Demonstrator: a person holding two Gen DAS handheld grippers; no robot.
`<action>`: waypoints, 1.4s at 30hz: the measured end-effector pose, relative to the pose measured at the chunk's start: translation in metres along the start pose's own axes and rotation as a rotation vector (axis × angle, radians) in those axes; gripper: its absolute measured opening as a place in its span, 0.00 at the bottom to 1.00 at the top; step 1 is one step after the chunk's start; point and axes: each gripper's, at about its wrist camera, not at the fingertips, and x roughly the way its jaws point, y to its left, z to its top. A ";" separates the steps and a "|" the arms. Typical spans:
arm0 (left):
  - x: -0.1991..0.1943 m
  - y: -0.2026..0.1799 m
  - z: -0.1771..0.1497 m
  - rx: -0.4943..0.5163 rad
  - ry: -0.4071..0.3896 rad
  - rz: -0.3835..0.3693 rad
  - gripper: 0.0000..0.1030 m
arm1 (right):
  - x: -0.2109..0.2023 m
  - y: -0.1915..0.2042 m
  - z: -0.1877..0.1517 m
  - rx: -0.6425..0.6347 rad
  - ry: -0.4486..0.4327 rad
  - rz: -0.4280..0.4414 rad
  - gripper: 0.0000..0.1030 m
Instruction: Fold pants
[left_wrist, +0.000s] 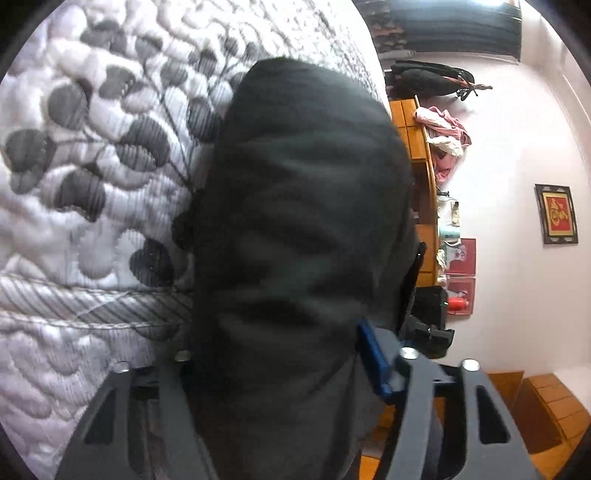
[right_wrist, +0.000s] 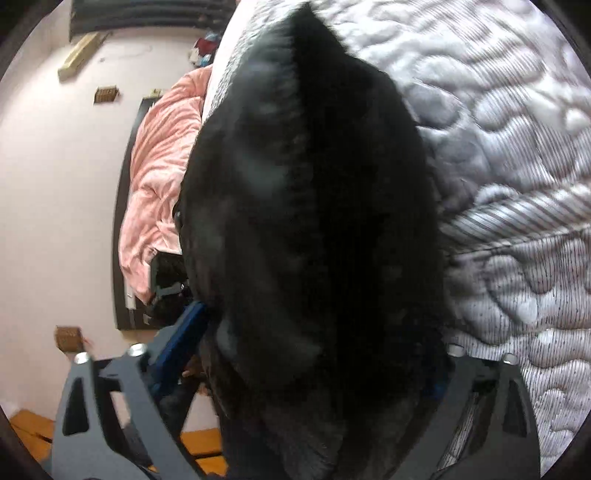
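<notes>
Left gripper (left_wrist: 280, 369): jaws part-closed around bunched black pants (left_wrist: 303, 221); pad contact is hidden, so a grip cannot be confirmed. Right gripper (right_wrist: 317, 369): jaws wide, pants (right_wrist: 310, 221) filling the gap, grip likewise untold. Pants are raised over the quilted bedspread (left_wrist: 92, 166), presumably for folding. Beyond: pink blanket (right_wrist: 155, 177).

Pants (left_wrist: 295, 229) on quilt (left_wrist: 92, 166), between each tool's fingers; wall beyond

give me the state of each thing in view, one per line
black pants: bunched and wrinkled, lifted off the quilt, not yet folded flat
left claw: fabric sits between its fingers; grip unclear
right claw: fabric fills the gap; grip unclear
quilt: spread on the bed
pink blanket: crumpled in a heap
</notes>
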 end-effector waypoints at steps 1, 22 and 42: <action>-0.004 -0.001 0.000 0.009 -0.013 0.008 0.49 | -0.002 0.005 0.000 -0.013 -0.004 0.000 0.68; -0.093 -0.001 0.172 -0.078 -0.202 0.156 0.39 | 0.113 0.131 0.195 -0.201 0.077 -0.061 0.55; -0.135 -0.036 0.196 -0.008 -0.392 0.360 0.82 | 0.078 0.194 0.237 -0.358 -0.165 -0.231 0.84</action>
